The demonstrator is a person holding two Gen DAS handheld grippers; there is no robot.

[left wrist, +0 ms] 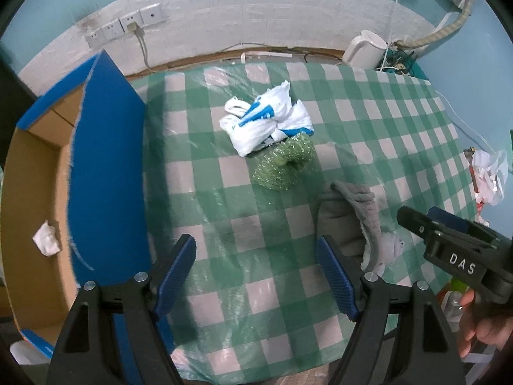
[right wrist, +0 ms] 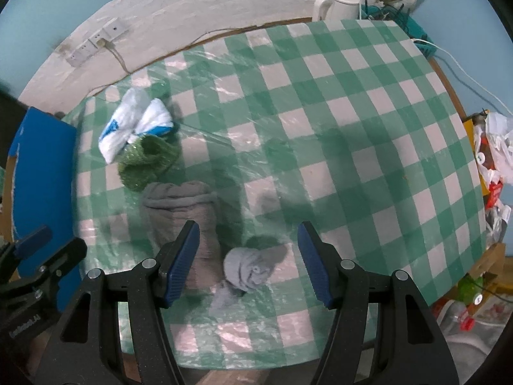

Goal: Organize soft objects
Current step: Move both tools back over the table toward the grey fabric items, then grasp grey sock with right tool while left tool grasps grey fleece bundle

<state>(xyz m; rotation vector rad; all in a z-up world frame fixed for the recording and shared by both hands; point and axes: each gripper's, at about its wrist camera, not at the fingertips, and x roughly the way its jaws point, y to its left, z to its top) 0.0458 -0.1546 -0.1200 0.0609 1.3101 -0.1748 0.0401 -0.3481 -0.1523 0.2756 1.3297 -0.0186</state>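
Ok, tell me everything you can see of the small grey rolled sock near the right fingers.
The small grey rolled sock is a pale grey knit bundle wound into a ball, with a loose tail trailing toward the table's near edge. It lies on the checked tablecloth, beside the larger grey cloth. It sits between the right gripper's open fingers, seemingly untouched.

L gripper [left wrist: 256, 276] jaws wide, empty, over checked cloth [left wrist: 224, 192]; box [left wrist: 41, 192] at left.
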